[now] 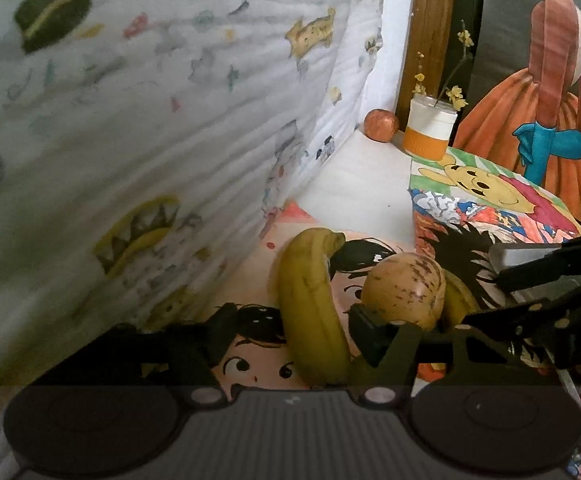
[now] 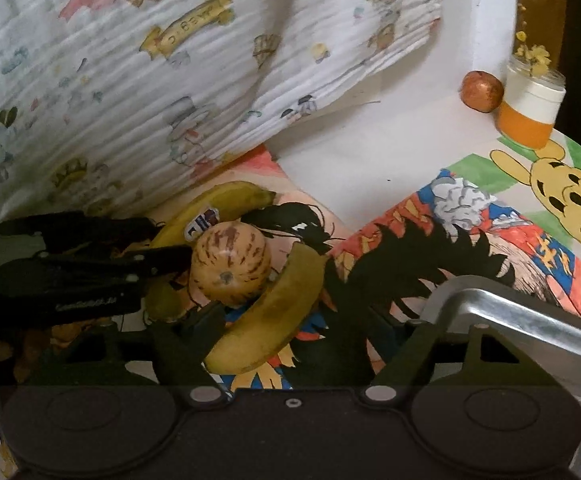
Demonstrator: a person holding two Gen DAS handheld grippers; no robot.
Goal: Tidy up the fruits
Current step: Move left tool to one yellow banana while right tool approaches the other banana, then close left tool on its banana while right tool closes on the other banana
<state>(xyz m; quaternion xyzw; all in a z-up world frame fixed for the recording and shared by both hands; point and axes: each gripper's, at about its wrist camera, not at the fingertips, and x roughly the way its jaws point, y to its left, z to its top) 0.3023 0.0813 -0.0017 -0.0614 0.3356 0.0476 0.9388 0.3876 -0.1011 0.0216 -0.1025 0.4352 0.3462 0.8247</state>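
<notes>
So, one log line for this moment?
left gripper open around curved yellow banana | right gripper open around second yellow banana | round tan purple-streaked fruit between bananas

No lettering reads clearly, even on the banana's sticker [image 2: 203, 222].

Your two grippers, tilted down and close together.
Your left gripper [image 1: 296, 332] has its jaws partly apart, pads clamping nothing. Your right gripper [image 2: 290, 328] has its jaws the same way, and its fingers reach in just ahead and to the right of the left's fingertips.
</notes>
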